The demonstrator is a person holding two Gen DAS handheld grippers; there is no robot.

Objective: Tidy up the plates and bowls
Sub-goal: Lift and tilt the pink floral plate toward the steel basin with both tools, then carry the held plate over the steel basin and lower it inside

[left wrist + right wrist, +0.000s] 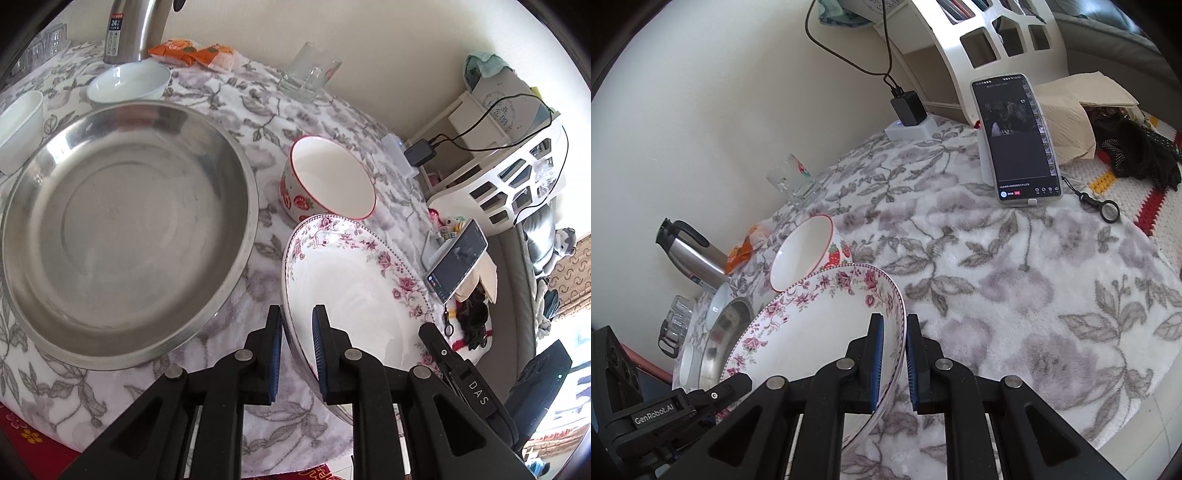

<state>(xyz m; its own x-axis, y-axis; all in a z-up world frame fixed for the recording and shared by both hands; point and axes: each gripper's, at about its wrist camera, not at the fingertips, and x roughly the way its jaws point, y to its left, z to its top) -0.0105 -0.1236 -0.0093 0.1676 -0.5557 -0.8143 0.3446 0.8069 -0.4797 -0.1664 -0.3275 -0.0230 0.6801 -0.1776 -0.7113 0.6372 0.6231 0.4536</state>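
A white plate with a pink flower border hangs tilted just above the flowered tablecloth, held from two sides. My left gripper is shut on its left rim, and my right gripper is shut on its right rim. The right gripper's tip shows at the plate's far edge in the left wrist view, and the left gripper's tip in the right wrist view. Behind the plate stands a strawberry-patterned bowl. To the left lies a large steel basin.
Two white bowls, a steel kettle, orange snack packets and a glass mug stand at the back. A phone on a stand, a charger, tissue paper and black gloves are at the right.
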